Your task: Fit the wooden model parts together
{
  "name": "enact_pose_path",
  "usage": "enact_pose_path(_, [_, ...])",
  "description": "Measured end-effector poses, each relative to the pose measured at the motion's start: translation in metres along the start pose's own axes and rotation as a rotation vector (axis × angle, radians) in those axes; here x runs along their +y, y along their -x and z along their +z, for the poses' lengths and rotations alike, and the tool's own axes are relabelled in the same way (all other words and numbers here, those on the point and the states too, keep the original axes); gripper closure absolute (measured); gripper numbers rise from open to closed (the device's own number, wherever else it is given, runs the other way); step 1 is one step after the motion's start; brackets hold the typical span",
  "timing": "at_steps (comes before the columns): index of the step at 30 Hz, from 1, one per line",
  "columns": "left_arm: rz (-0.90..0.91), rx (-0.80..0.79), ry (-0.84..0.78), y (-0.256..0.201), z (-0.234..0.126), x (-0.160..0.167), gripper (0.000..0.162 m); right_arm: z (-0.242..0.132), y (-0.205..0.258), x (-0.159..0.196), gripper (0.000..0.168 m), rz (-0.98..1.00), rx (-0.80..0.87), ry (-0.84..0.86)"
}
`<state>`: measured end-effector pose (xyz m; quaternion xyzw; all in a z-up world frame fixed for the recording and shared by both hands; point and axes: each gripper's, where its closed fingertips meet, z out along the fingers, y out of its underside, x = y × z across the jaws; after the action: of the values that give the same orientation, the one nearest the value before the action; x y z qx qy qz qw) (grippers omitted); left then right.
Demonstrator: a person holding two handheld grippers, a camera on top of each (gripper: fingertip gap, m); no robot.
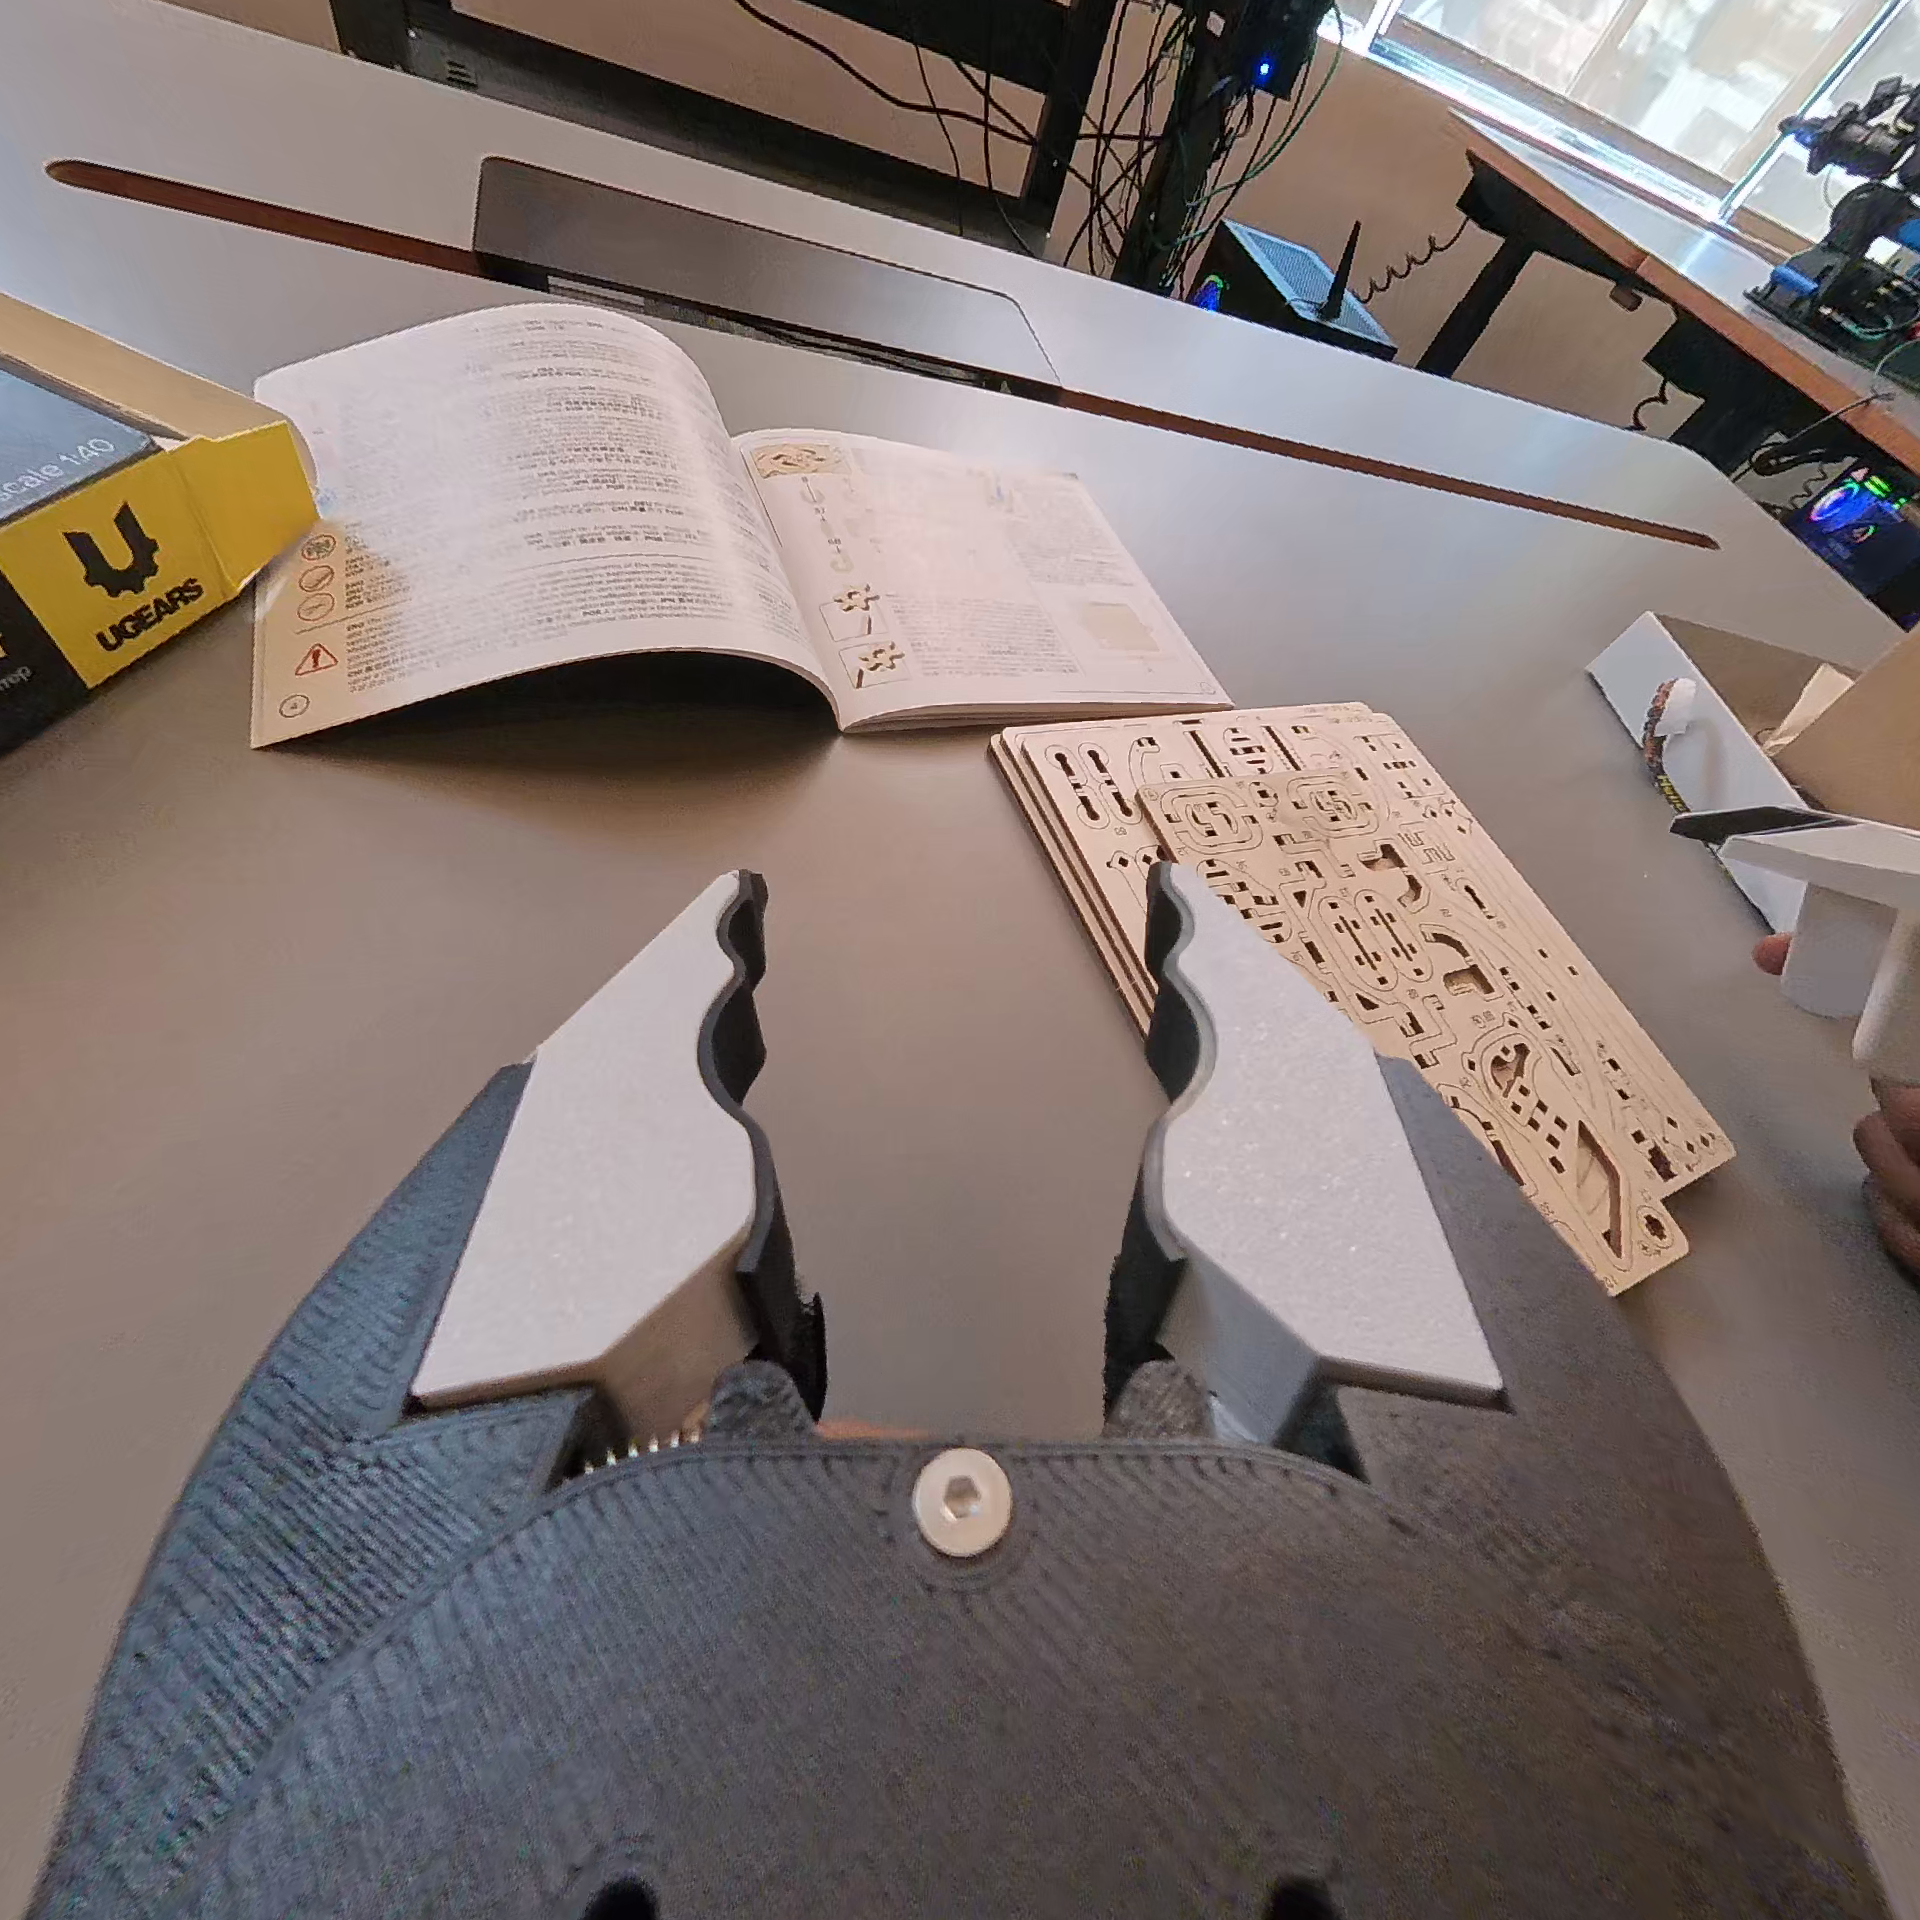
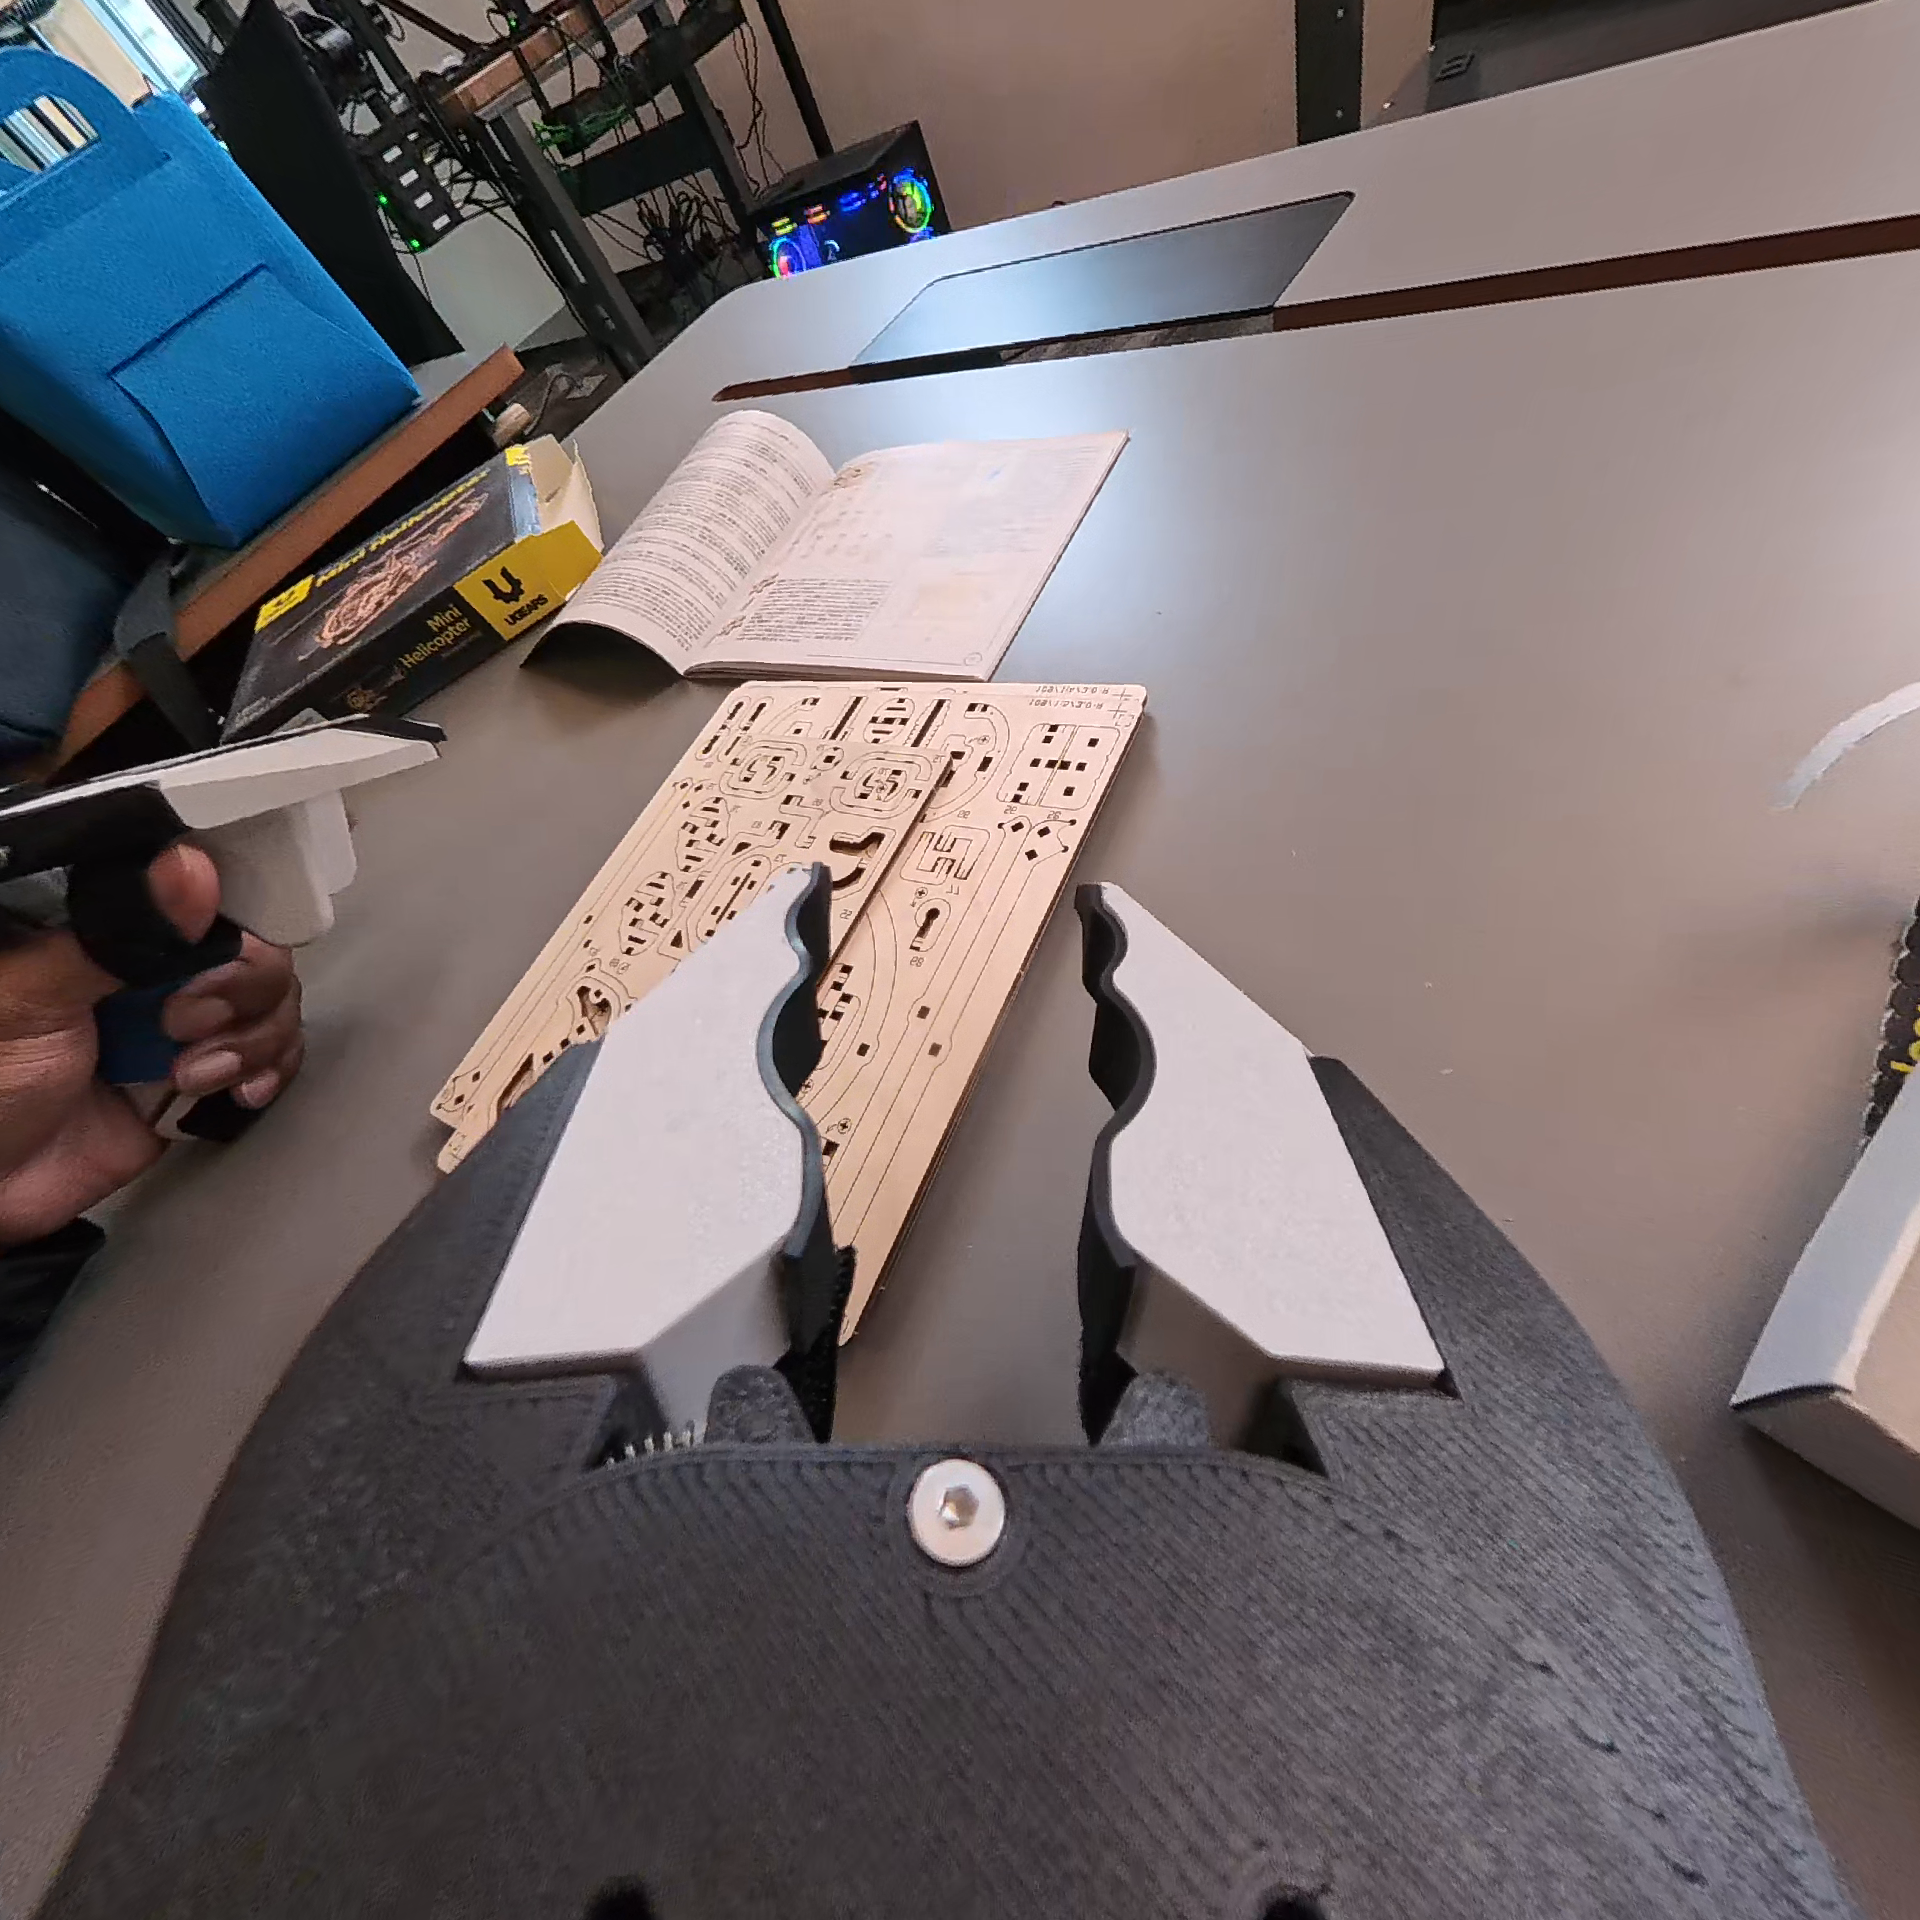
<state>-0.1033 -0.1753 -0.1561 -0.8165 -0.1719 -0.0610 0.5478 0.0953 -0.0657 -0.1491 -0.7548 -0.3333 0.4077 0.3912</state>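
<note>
A stack of thin laser-cut wooden part sheets (image 1: 1382, 935) lies flat on the grey table, right of centre in the left wrist view and at centre in the right wrist view (image 2: 935, 831). My left gripper (image 1: 956, 883) is open and empty over bare table, just left of the sheets. My right gripper (image 2: 951, 899) is open and empty, its left finger over the sheets' near edge. Each gripper also shows in the other view, the right one at the far right (image 1: 1829, 894) and the left one at the far left (image 2: 260, 821), held by a hand.
An open instruction booklet (image 1: 675, 540) lies behind the sheets. A black and yellow kit box (image 1: 114, 582) sits at the left. An open white cardboard box (image 1: 1714, 727) stands at the right. A dark slot (image 1: 1143, 405) runs across the table farther back.
</note>
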Motion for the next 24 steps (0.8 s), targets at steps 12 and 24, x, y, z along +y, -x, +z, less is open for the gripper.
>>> enact_pose_path(12, [-0.013,0.046,0.039,-0.001,0.007,0.002,0.091,0.008,-0.002,0.003,0.123,0.034,-0.029,0.042])
enact_pose_path(24, [-0.025,0.107,0.119,-0.003,0.016,0.008,0.092,0.013,-0.002,0.007,0.125,0.016,-0.021,0.08])
